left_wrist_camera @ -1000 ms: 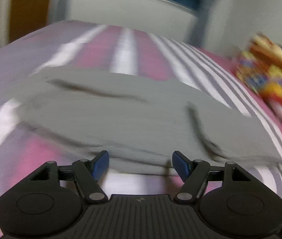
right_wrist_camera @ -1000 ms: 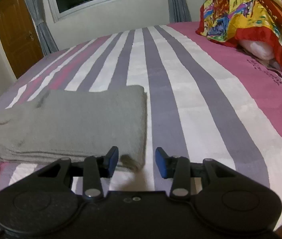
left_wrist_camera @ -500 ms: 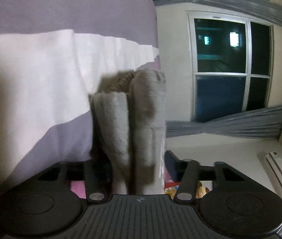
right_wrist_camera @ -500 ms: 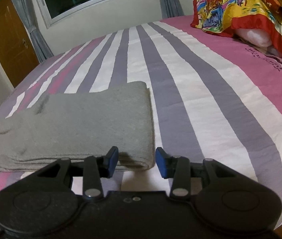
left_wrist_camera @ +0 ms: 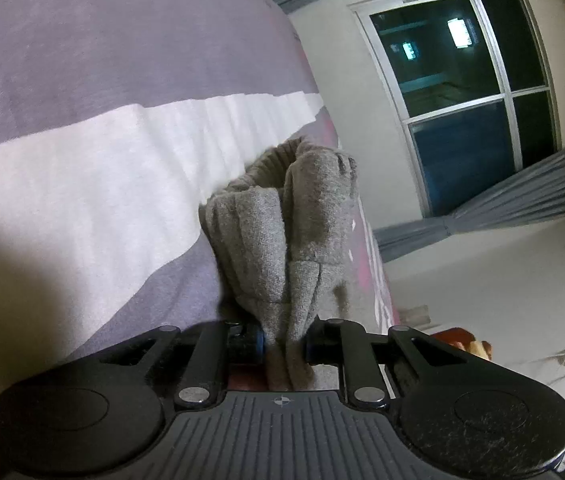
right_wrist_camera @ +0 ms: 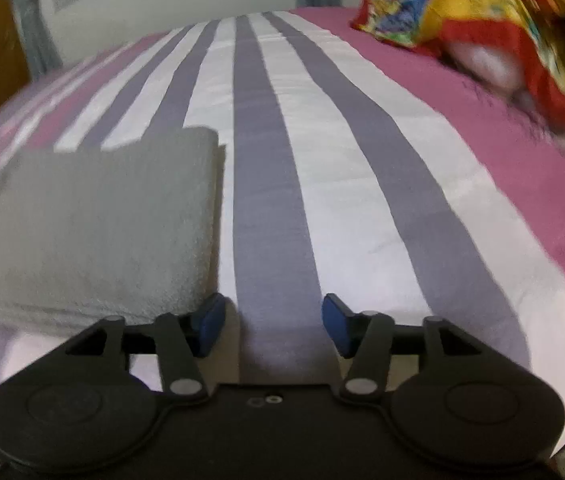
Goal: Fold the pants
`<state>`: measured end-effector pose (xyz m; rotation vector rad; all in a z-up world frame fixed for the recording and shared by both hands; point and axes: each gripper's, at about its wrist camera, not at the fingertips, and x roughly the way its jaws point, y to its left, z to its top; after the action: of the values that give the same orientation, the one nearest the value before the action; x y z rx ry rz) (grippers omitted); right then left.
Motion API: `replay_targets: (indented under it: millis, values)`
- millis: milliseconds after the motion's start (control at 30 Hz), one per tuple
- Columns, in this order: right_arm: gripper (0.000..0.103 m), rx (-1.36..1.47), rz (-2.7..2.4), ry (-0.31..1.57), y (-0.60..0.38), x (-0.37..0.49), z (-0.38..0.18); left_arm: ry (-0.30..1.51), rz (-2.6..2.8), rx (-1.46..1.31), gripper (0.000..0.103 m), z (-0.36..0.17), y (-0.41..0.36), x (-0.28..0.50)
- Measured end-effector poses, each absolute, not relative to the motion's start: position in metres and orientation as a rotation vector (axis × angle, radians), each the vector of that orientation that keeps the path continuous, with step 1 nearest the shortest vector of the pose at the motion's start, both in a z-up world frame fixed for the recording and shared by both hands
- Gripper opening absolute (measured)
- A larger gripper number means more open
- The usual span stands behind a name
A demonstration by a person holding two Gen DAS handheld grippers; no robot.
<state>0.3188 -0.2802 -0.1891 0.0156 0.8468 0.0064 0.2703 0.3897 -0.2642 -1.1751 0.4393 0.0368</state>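
Two tools work the bed's (right_wrist_camera: 362,200) near edge: left tool (left_wrist_camera: 284,346) clamped on the grey pants' (left_wrist_camera: 282,232) bunched end for folding, right tool (right_wrist_camera: 270,326) opening, empty, beside their corner.

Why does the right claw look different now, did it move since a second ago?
Yes. The right gripper went nearer the bedsheet; its jaws are opening, empty, right of the grey pants corner.

Striped bedspread (right_wrist_camera: 274,208) open ahead, folded pants (right_wrist_camera: 90,232) left — pillows (right_wrist_camera: 482,12) far right
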Motion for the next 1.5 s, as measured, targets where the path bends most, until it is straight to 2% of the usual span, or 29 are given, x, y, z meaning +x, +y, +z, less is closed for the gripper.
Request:
replay_targets:
  millis: [67, 100, 367, 533, 833, 1167, 1200, 1267, 1333, 1400, 1500]
  values:
    - [0.077, -0.011, -0.028, 0.833, -0.279, 0.318, -0.194, 0.453, 0.058, -1.166, 0.018, -0.257, 0.384, 0.270]
    - [0.079, -0.006, -0.032, 0.828, -0.281, 0.317, -0.196, 0.457, 0.072, -1.153, 0.018, -0.251, 0.376, 0.264]
    - [0.080, 0.030, 0.018, 0.774, -0.290, 0.288, -0.185, 0.390, -0.050, -0.846, 0.018, -0.147, 0.309, 0.291]
    - [0.081, 0.193, 0.010, 0.754, -0.309, 0.279, -0.183, 0.449, -0.258, -0.666, 0.018, -0.095, 0.220, 0.338]
    - [0.081, 0.207, -0.016, 0.745, -0.321, 0.278, -0.183, 0.590, -0.432, -0.291, 0.018, -0.090, 0.050, 0.390]
    - [0.081, 0.310, -0.015, 0.728, -0.344, 0.272, -0.184, 0.699, -0.493, 0.151, 0.018, -0.122, -0.065, 0.391]
    - [0.082, 0.308, -0.016, 0.732, -0.343, 0.273, -0.185, 0.713, -0.498, 0.183, 0.020, -0.126, -0.069, 0.389]
    - [0.084, 0.301, -0.013, 0.737, -0.340, 0.275, -0.186, 0.746, -0.510, 0.243, 0.032, -0.131, -0.083, 0.392]
    - [0.084, 0.295, -0.013, 0.740, -0.340, 0.276, -0.186, 0.751, -0.527, 0.291, 0.054, -0.133, -0.092, 0.389]
    - [0.085, 0.296, -0.013, 0.741, -0.340, 0.276, -0.187, 0.750, -0.530, 0.326, 0.063, -0.134, -0.104, 0.387]
    - [0.084, 0.306, -0.014, 0.737, -0.342, 0.274, -0.186, 0.745, -0.508, 0.366, 0.066, -0.133, -0.115, 0.385]
